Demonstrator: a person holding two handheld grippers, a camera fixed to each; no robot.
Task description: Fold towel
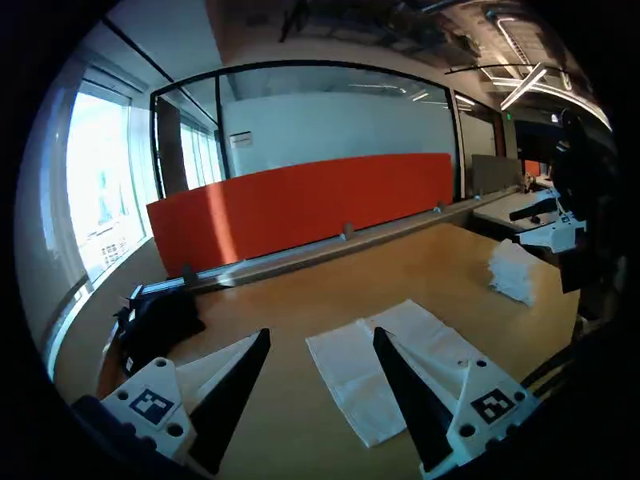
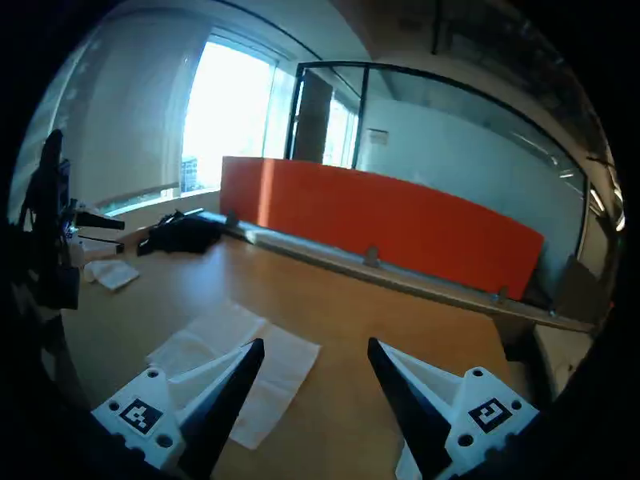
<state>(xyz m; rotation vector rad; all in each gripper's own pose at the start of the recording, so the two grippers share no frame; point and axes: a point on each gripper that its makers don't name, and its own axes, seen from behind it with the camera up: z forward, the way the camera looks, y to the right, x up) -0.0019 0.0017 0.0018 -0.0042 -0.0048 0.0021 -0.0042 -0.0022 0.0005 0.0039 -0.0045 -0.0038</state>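
While both tongs hover over a smooth, honey-coloured wooden table (image 1: 320, 288), neither grips anything. In the left gripper view, the left gripper (image 1: 318, 334) has its two black, wedge-shaped fingers spread wide apart, their white bases each bearing a square black-and-white marker. The towel (image 1: 352, 376), a thin white rectangle, lies flat on the table beneath and between those fingers, with soft creases running across it. Farther off to the right sits a crumpled white cloth (image 1: 512, 272), rumpled into a low heap. A limp black bundle (image 1: 160, 320) rests at the table's left edge. Behind the table stands a long, matte orange divider panel (image 1: 304, 204) on a metal rail.

In the right gripper view, the right gripper (image 2: 314, 344) is likewise spread open and empty, above bare wood. The towel (image 2: 272, 364) lies flat just to the left, partly under its left finger.
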